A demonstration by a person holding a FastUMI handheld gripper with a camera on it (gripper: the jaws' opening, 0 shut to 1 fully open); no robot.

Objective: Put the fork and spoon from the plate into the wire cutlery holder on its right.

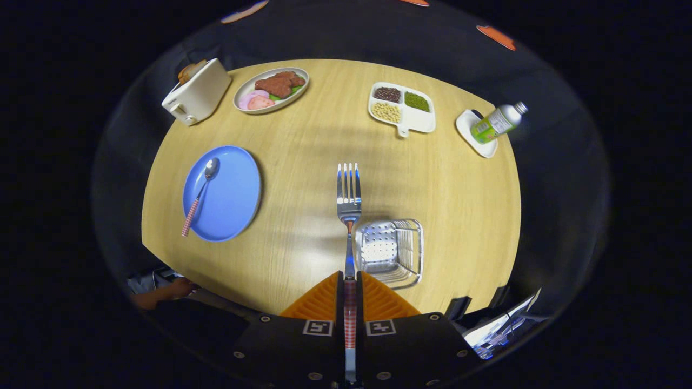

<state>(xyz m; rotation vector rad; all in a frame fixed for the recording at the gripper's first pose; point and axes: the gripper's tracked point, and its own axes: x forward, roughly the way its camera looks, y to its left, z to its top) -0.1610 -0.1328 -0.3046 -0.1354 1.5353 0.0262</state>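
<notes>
Steel fork [349, 194] clamped in jaws, tines pointing straight ahead.

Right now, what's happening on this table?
The handheld gripper is shut on the fork, holding it by the handle with the tines pointing ahead, just left of the wire holder. The fork isn't in the holder yet. The spoon lies on the blue plate, further left. Food dishes, a toaster and a bottle sit along the far edge.
</notes>
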